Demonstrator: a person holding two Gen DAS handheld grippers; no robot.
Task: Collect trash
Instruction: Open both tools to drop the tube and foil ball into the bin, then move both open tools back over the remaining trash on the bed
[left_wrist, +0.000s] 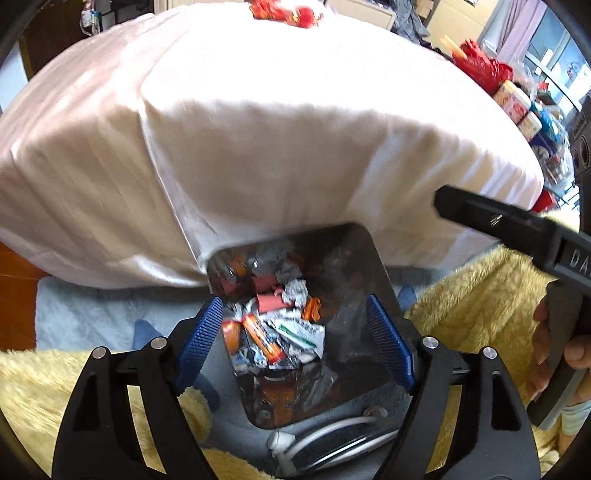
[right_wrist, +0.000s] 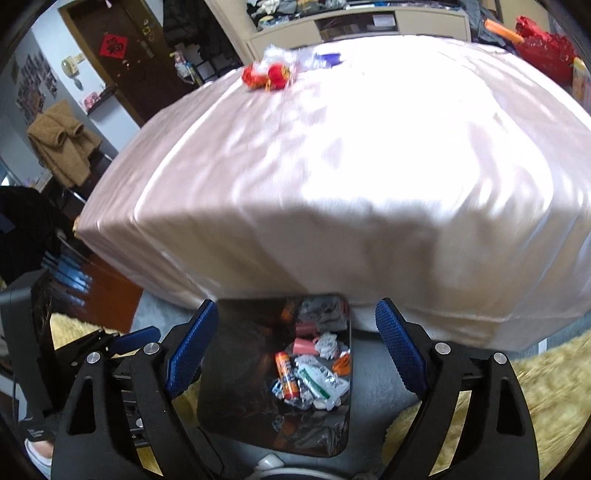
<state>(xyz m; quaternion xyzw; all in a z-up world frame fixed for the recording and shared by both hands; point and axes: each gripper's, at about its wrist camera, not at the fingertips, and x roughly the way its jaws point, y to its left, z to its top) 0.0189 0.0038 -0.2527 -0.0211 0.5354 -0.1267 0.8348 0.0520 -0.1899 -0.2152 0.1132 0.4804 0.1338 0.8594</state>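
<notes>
A bed (right_wrist: 369, 177) covered with a pale pink sheet was seen filling most of both views, brightly lit on top. A dark wooden door (right_wrist: 125, 55) bearing a red paper square was seen behind it, beside a beige cabinet (right_wrist: 354, 26). Reddish wooden floor (right_wrist: 110, 295) and yellow shaggy rug (left_wrist: 472, 295) were shown below.

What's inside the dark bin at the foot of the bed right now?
The dark rectangular metal bin holds crumpled silver wrappers, orange tubes, pink pieces and a white-and-green packet. Anything under that pile, and the bin's floor, is covered.
</notes>
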